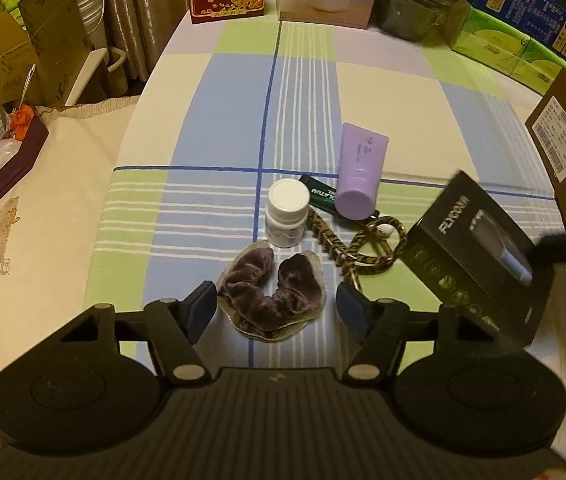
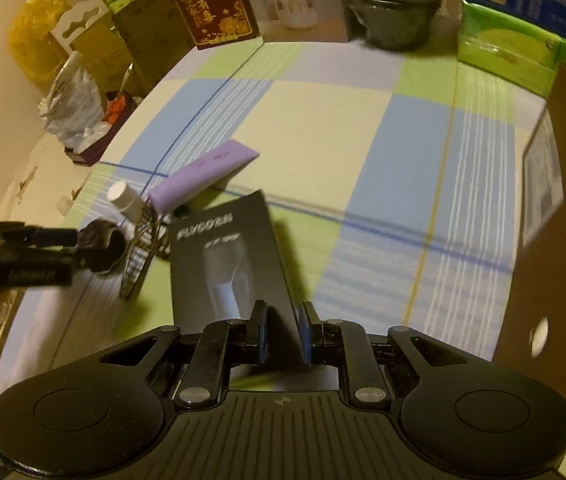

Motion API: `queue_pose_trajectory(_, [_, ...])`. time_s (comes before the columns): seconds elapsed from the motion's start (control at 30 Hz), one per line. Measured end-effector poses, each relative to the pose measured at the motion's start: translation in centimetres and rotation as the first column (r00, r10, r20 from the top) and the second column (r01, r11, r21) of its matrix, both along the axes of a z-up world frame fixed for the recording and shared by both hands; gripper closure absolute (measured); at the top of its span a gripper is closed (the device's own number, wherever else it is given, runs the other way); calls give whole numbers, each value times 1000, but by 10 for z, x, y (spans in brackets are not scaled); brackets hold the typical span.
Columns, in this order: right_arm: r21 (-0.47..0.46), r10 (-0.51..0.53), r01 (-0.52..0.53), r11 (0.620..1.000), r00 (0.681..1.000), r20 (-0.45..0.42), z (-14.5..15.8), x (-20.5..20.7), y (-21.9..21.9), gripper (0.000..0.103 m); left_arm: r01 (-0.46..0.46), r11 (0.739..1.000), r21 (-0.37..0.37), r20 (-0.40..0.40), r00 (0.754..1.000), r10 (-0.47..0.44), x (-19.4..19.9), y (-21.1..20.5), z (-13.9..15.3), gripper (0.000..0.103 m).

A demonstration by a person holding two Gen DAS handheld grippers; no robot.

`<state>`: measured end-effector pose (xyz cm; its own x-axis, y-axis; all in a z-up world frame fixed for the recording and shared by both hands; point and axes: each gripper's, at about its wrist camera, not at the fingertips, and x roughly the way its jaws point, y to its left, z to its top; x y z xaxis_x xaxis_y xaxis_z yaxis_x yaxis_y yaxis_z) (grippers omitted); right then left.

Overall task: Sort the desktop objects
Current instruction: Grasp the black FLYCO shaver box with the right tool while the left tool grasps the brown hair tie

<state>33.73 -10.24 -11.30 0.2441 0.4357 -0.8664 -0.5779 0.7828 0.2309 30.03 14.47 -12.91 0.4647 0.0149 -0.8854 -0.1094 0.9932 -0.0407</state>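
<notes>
Brown carton [image 2: 555, 240]: stands open at 3 o'clock of the checked tablecloth [image 1: 219, 128]; likely the sorting bin, though its inside is hidden, so what has already gone in cannot be told.
Black box [image 2: 223, 264]: clamped by its near edge in the right gripper [image 2: 283, 332], whose jaws are pressed tight against its thin sides. It tilts above the cloth, between the pile and the carton. This looks like the item in transit.
Purple tube [image 1: 359, 168]: lies at 12 o'clock of the pile, its cap end resting on a dark green packet [image 1: 319, 196]. Not yet sorted.
Velvet scrunchie [image 1: 275, 292]: at 6 o'clock of the pile, flat on the cloth, sitting between the fingers of the left gripper [image 1: 277, 306]. The jaws stand about half open, one pad on each side, neither clearly pressing yet. Judged next to be picked.
Patterned strap [image 1: 367, 248]: coiled at 3 o'clock of the scrunchie, untouched.
White bottle [image 1: 287, 214]: upright, just beyond the scrunchie at 12 o'clock.
Progress: early to middle; one item is lifted and five wait.
</notes>
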Motion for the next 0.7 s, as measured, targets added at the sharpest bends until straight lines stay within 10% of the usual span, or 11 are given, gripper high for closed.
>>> queue_pose_trajectory(0.07, [6, -28, 28, 1000, 999, 23, 1, -8, -4, 79, -2, 1000, 3, 1, 1000, 2, 1, 3, -2, 40])
queue_pose_trajectory(0.17, [28, -80, 79, 996, 995, 56, 3, -17, -12, 36, 10, 1000, 9, 6, 1000, -10, 3, 5, -3, 40])
queue_pose_trajectory(0.37, [57, -97, 92, 994, 991, 96, 9, -23, -12, 31, 55, 998, 37, -3, 998, -55, 12, 3, -15, 40])
queue_pose_trajectory(0.7, [49, -35, 29, 998, 993, 117, 0, -27, 9, 18, 78, 996, 41, 28, 996, -80, 4, 6, -16, 74])
